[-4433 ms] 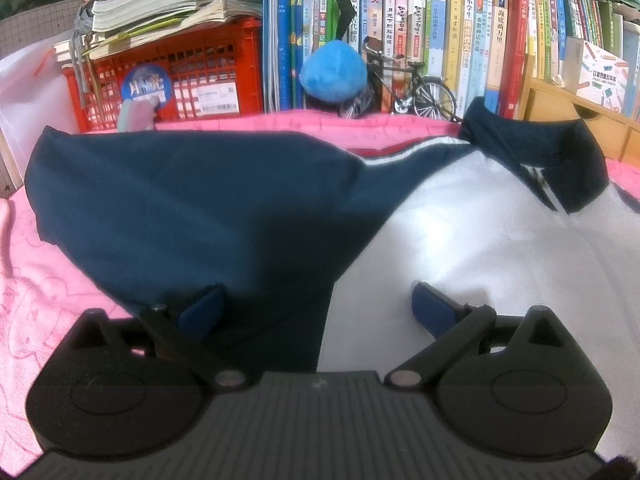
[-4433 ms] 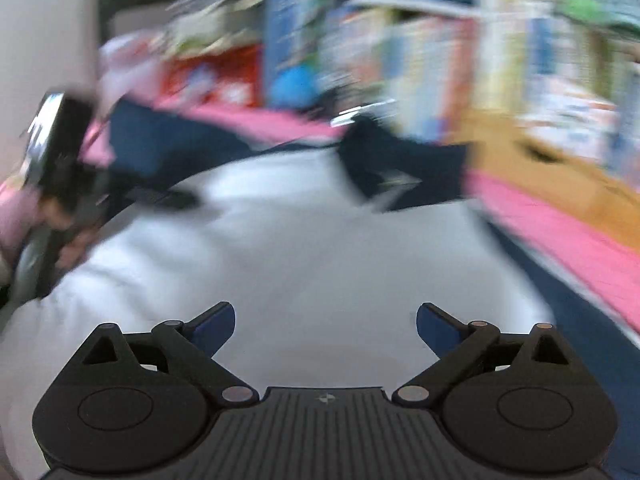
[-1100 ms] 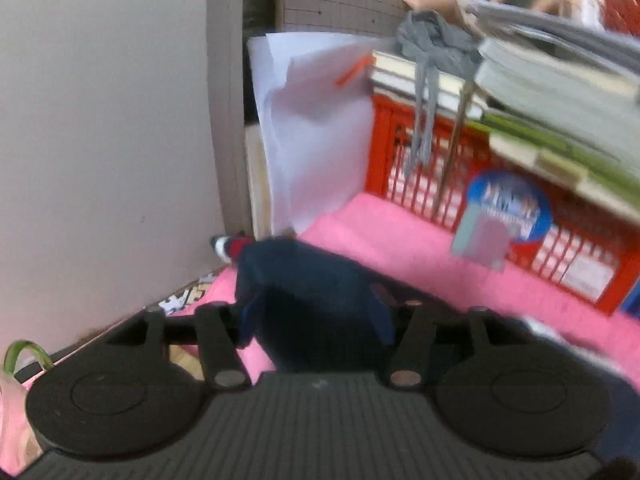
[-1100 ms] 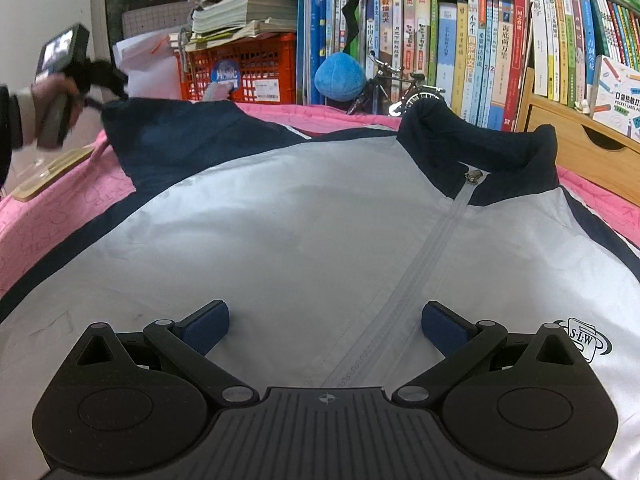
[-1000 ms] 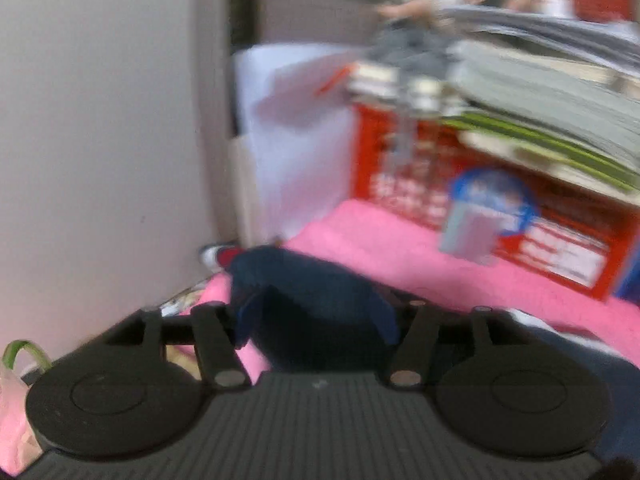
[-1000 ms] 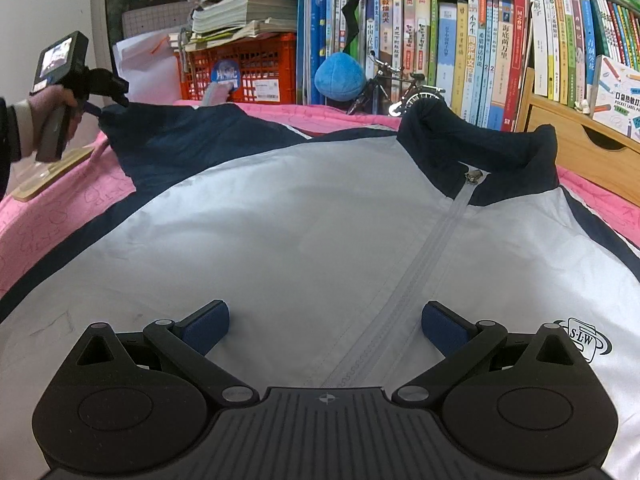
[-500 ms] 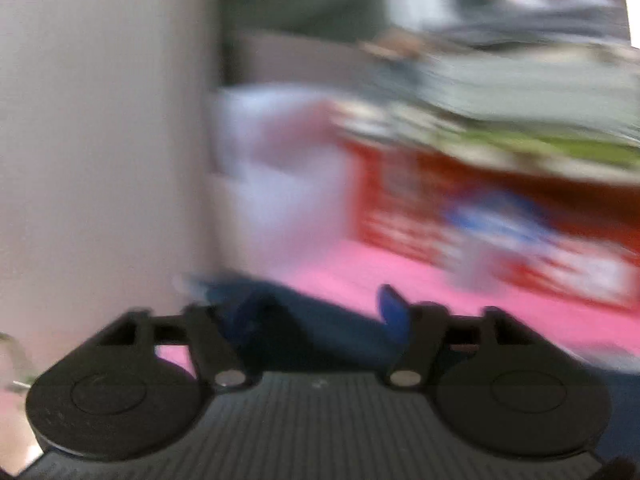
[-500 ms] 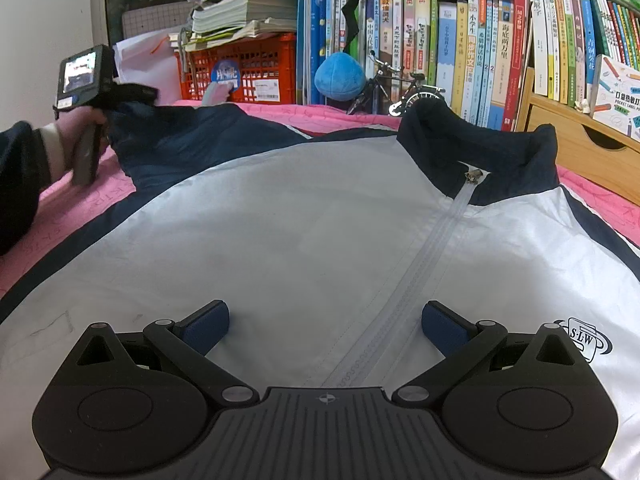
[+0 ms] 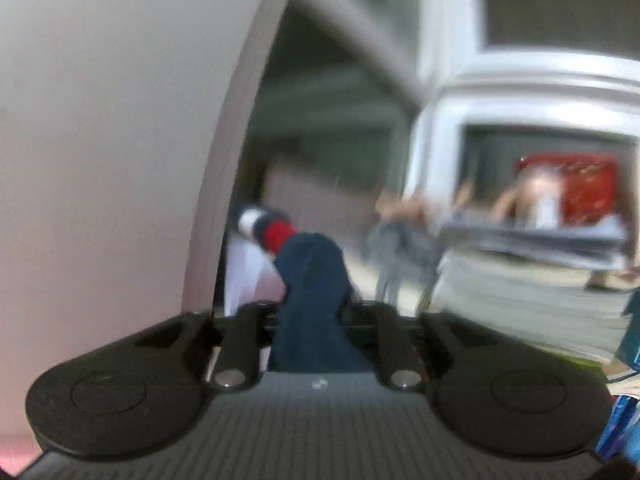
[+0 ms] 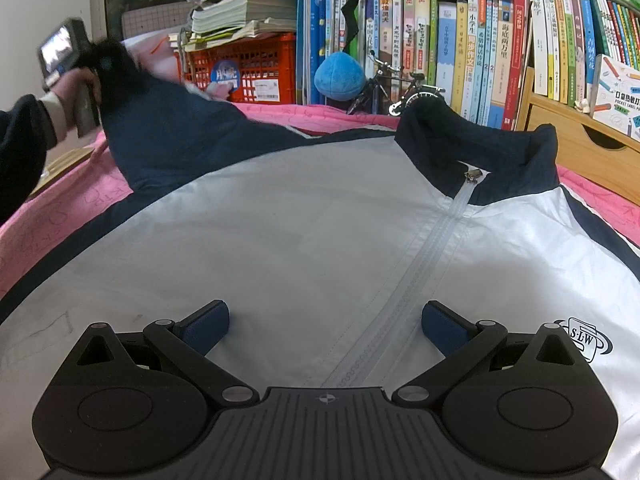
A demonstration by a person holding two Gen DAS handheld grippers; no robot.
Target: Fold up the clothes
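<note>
A white jacket (image 10: pixel 304 224) with navy collar, navy sleeves and a centre zip lies front-up on a pink blanket (image 10: pixel 60 216). My right gripper (image 10: pixel 326 322) hovers open just above the jacket's lower front, straddling the zip, holding nothing. My left gripper (image 9: pixel 312 316) is shut on the navy sleeve (image 9: pixel 312 292), whose red-and-white striped cuff (image 9: pixel 268 232) sticks up past the fingers. In the right wrist view a hand holds that left gripper (image 10: pixel 100 64) at the far left, with the navy sleeve (image 10: pixel 172 136) lifted off the blanket.
A red crate (image 10: pixel 248 68) with stacked books, a blue plush ball (image 10: pixel 340 76), a toy bicycle (image 10: pixel 400 92) and a row of upright books (image 10: pixel 460 48) line the back. A wooden drawer unit (image 10: pixel 580 152) stands at the back right. A pale wall (image 9: pixel 100 120) is on the left.
My left gripper has lifted and tilted upward with the sleeve, so its view swung from the crate to the wall and ceiling. The right gripper has not moved.
</note>
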